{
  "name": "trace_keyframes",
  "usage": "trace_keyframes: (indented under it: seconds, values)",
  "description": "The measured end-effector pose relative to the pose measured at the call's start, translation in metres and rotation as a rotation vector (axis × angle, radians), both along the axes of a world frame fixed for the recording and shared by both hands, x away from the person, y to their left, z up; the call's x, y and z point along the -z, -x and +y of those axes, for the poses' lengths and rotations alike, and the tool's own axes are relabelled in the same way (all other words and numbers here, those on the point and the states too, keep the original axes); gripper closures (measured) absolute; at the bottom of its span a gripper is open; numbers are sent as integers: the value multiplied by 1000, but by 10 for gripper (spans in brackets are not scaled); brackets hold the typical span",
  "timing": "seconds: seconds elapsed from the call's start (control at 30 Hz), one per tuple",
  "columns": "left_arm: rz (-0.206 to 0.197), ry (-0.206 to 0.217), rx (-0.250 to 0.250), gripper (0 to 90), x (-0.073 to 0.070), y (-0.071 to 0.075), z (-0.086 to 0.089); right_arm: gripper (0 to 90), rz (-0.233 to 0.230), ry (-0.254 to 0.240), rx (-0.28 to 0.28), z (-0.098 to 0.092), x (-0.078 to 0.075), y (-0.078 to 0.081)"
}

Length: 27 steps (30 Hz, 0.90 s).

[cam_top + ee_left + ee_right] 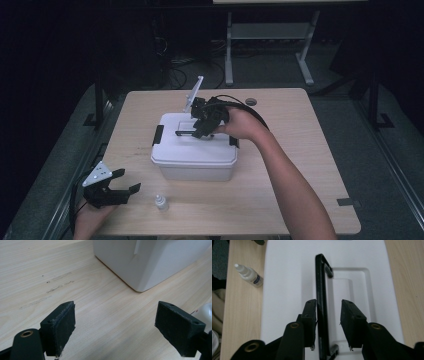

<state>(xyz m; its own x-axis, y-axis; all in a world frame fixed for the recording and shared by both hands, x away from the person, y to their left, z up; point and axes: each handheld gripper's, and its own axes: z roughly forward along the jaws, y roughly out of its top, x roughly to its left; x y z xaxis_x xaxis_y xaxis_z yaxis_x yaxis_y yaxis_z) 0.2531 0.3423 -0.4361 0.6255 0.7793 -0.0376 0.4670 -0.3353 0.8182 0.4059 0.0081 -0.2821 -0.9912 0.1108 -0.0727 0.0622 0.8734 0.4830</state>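
A white plastic box (195, 150) stands mid-table, its lid (282, 277) carrying a black handle (321, 290) raised on edge. My right gripper (202, 131) points down over the lid. In the right gripper view the handle stands between the jaws of the right gripper (328, 305), close against the left pad (310, 315), with a clear gap to the right pad. My left gripper (129, 181) rests low at the table's front left. The left gripper (115, 312) is open wide with bare table between its jaws, facing the box corner (150, 262).
A small white dropper bottle (161, 202) stands near the front edge, right of the left gripper; it lies beside the box (249, 276). Black latches (158, 135) sit on the box's ends. A round grommet (251, 101) marks the table's far side.
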Motion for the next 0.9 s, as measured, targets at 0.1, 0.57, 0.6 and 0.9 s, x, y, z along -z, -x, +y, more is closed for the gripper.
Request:
trace_keyframes:
  seconds: [0.1,0.57,0.6,0.9]
  values:
    - [-5,10,1,165,-2,0,1,698,17,-16,14,-3,1,-6]
    - [-8,5,5,165,-1,1,-1,814,51,53,-7,10,2,-20]
    - [-7,5,5,165,-1,1,0,816,51,53,-8,10,3,-20]
    - [3,9,5,165,1,2,0,837,70,50,-36,11,2,-23]
